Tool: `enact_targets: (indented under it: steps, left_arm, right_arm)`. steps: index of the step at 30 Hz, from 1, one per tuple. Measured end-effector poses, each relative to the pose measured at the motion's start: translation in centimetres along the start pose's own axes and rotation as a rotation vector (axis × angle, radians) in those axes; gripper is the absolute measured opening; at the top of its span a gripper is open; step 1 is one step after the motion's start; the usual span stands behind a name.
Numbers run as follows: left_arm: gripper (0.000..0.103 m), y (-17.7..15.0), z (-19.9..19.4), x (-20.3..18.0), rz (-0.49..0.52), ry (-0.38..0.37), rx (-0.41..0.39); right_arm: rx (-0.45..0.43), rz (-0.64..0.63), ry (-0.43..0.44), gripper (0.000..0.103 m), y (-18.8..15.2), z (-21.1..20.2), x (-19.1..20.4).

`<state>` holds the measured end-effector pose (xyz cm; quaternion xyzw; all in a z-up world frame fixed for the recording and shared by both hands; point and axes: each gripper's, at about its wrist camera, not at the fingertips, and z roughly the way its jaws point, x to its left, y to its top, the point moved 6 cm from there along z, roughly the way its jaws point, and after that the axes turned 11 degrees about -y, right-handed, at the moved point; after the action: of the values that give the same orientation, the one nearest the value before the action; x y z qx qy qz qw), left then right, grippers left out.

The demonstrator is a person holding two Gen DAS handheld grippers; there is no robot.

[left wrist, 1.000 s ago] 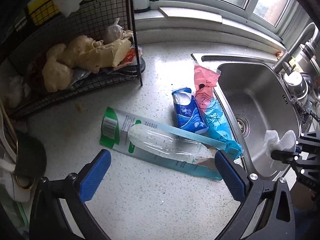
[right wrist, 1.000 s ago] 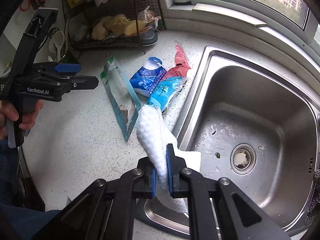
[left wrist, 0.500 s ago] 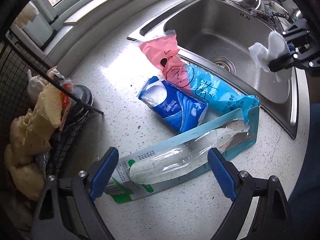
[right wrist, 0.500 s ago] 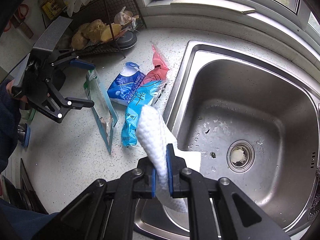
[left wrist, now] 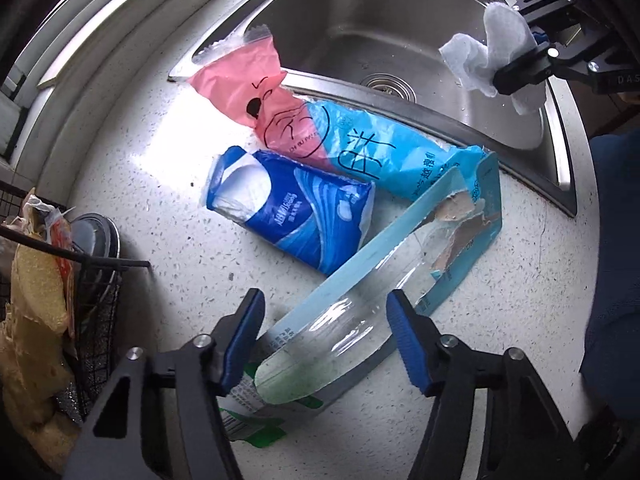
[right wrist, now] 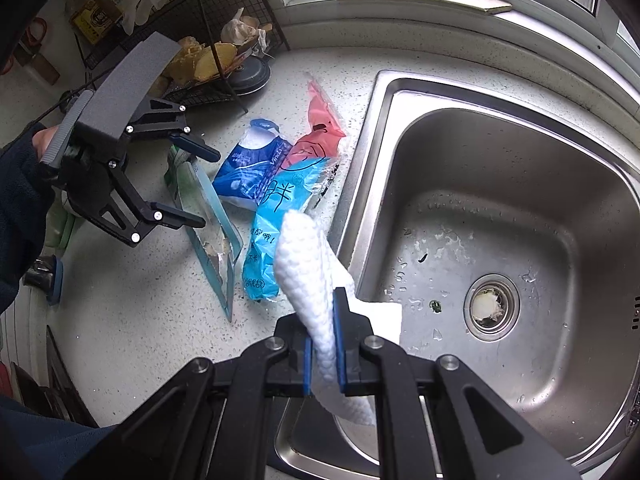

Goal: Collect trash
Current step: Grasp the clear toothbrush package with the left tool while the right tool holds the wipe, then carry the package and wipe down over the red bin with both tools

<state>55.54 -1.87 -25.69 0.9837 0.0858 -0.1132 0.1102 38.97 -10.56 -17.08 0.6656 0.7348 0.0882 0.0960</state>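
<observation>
White paper towel (right wrist: 308, 264) clamped between the closed blue pads of the right gripper (right wrist: 320, 350), held above the near rim of the steel sink (right wrist: 520, 184). Left gripper (left wrist: 326, 334), jaws spread wide, straddles the clear blister pack (left wrist: 360, 312) lying on the speckled countertop (left wrist: 168, 168); contact cannot be confirmed. Beside the pack lie a blue tissue packet (left wrist: 292, 216) and a pink-and-blue plastic bag (left wrist: 320, 128), the latter along the sink edge. Wire rack (left wrist: 92, 280) at far left
</observation>
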Motion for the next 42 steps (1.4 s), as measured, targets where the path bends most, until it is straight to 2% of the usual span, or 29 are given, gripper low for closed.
enact_targets:
  steps: [3,6,9,17,22,23,24,26,31,42]
  left_arm:
    - [0.032,-1.0,0.4,-1.9,0.005,-0.006,0.040]
    - [0.024,-1.8,0.8,-4.1,-0.009,-0.003,0.047]
    - [0.022,-2.6,0.7,-6.1,-0.059,0.024,0.022]
    - [0.021,-4.6,-0.5,-10.5,-0.273,0.095,-0.075]
    - [0.020,-6.2,-2.3,-14.6,-0.379,0.110,-0.124]
    - [0.016,-6.3,-2.6,-15.7,-0.391,0.118,-0.127]
    - [0.008,-7.1,-2.8,-17.4,-0.401,0.120,-0.132]
    - [0.007,-7.2,-3.0,-19.3,-0.426,0.134,-0.132]
    - [0.007,-6.4,-3.4,-24.1,-0.466,0.170,-0.130]
    - [0.007,-1.7,-3.0,-31.9,-0.585,0.222,-0.142]
  right_arm:
    - [-0.015,0.011,0.020,0.008,-0.1,-0.5,0.1]
    - [-0.036,-0.006,0.025,0.008,-0.6,-1.3,0.4]
    - [-0.054,-0.018,0.029,0.008,-1.3,-2.1,0.6]
    - [-0.082,-0.070,0.055,0.008,-3.4,-3.7,1.4]
    - [-0.086,-0.127,0.089,0.008,-5.2,-4.4,2.5]
    - [-0.087,-0.139,0.095,0.008,-5.6,-4.6,2.7]
    - [-0.088,-0.151,0.103,0.008,-6.0,-4.8,2.9]
    - [-0.092,-0.176,0.119,0.008,-6.9,-5.2,3.4]
    - [-0.097,-0.237,0.155,0.008,-9.2,-6.3,3.9]
    - [-0.110,-0.339,0.229,0.008,-15.2,-8.8,3.0]
